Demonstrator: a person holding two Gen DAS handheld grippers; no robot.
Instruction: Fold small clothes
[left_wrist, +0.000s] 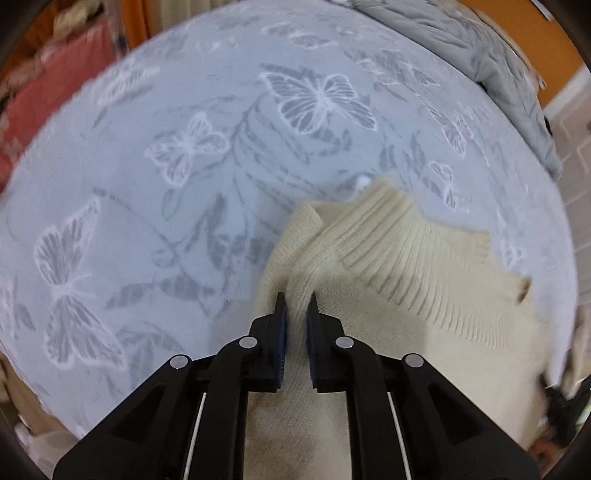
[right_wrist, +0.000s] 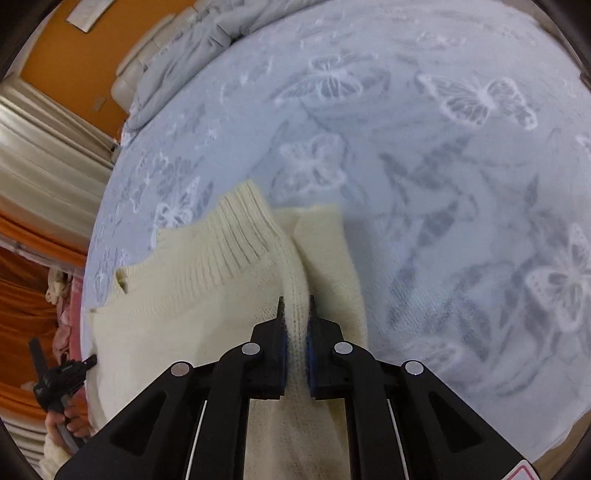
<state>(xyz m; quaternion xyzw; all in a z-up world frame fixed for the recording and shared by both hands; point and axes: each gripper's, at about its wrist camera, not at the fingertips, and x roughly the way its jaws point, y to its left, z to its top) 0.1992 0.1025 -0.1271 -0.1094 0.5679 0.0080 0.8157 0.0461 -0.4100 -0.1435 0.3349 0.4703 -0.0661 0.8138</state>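
A small cream knitted sweater (left_wrist: 399, 258) with a ribbed collar lies on the bed and is lifted at both shoulders. My left gripper (left_wrist: 296, 301) is shut on a pinched fold of the sweater at its left shoulder. In the right wrist view my right gripper (right_wrist: 296, 302) is shut on a fold of the sweater (right_wrist: 207, 295) at its right shoulder. The ribbed collar (right_wrist: 240, 229) stands up between the two grips. The left gripper (right_wrist: 62, 376) also shows at the far left, held in a hand.
The bed is covered by a pale blue sheet with butterfly print (left_wrist: 221, 155). A grey quilt (left_wrist: 491, 66) is bunched at the head of the bed, also in the right wrist view (right_wrist: 177, 55). Orange walls and curtains surround the bed.
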